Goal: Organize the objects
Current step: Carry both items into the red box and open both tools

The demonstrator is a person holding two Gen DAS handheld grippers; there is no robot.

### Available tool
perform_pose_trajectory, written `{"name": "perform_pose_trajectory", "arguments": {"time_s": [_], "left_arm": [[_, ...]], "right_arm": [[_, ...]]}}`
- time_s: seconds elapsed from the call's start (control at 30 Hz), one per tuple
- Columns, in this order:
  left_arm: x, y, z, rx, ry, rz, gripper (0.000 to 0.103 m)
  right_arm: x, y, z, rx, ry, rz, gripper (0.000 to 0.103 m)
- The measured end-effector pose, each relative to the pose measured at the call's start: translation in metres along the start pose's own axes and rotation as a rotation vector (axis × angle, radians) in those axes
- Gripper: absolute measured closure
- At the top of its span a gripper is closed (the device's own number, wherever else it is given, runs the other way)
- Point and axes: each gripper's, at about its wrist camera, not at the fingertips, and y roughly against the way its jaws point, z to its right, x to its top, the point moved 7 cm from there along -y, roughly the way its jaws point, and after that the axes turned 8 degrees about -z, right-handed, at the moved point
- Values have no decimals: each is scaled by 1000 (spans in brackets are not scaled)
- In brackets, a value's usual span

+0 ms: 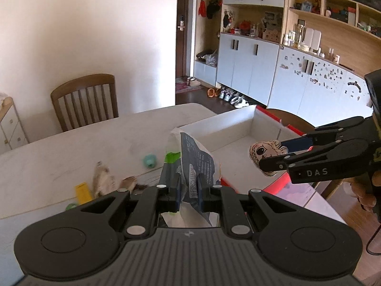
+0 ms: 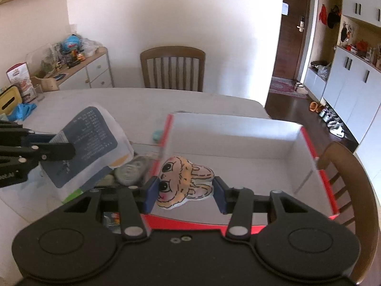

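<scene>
both tools are carrying things to the box
left tool is pinching a packet, right tool a cartoon cushion, for dropping in.

Two grippers are seen: the left gripper and the right gripper. One packet, one plush toy and one box are counted. Two chairs are seen at one table. One teal spool is counted.
</scene>
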Motion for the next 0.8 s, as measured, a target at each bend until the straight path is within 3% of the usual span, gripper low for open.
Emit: {"name": "perform_pose_trajectory", "arguments": {"time_s": [0.47, 0.8], "left_arm": [[53, -70, 58, -2, -5, -45, 90], [63, -132, 83, -4, -28, -116, 90]], "right_arm": [[-10, -24, 99, -36, -35, -30, 56], [-17, -56, 125, -49, -6, -87, 56]]}}
